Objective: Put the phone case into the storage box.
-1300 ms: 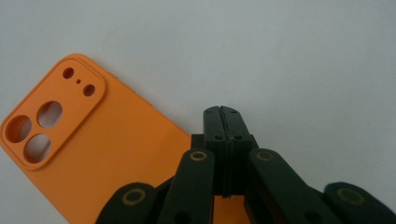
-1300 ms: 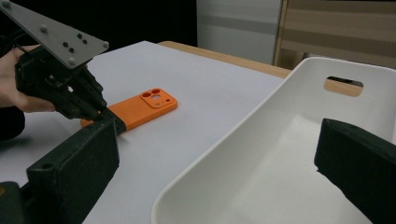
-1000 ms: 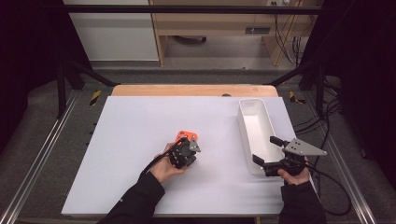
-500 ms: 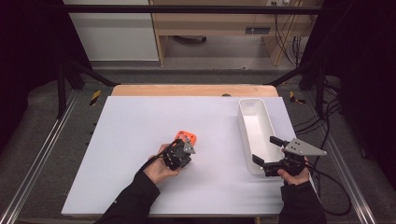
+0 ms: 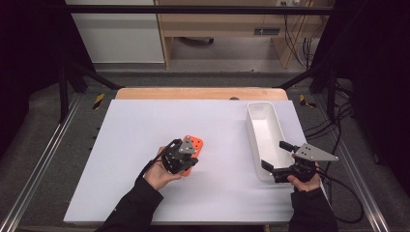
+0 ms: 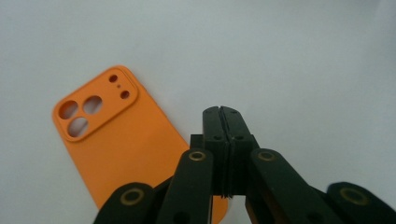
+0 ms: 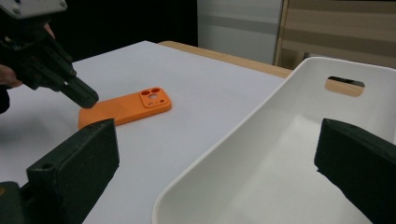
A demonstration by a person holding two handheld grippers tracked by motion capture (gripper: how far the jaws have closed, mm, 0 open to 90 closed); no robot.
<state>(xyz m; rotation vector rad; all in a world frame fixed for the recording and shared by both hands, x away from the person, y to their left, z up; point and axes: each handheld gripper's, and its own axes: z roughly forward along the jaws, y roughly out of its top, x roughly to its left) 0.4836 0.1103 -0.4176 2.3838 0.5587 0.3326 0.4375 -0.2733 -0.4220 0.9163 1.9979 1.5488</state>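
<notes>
An orange phone case [image 5: 194, 143] lies flat on the white table, back up, with its camera cutouts showing [image 6: 116, 135]. My left gripper [image 5: 183, 157] hovers at the case's near edge, jaws shut with nothing between them [image 6: 222, 114]. In the right gripper view the case [image 7: 123, 109] lies beyond the left gripper [image 7: 70, 86], whose tip points down at its near end. My right gripper [image 5: 274, 154] stands open at the near end of a white bin [image 5: 256, 133], one jaw on either side of the bin's wall [image 7: 215, 163].
The white bin [image 7: 299, 154] is long and empty, with a handle slot at its far end. A wooden strip [image 5: 193, 93] edges the table at the back. Metal rails [image 5: 43, 154] run along both sides, and cables [image 5: 338, 179] trail at the right.
My left gripper has drawn back a little toward the near left, so more of the orange case shows. The right gripper and the bin have not moved.
</notes>
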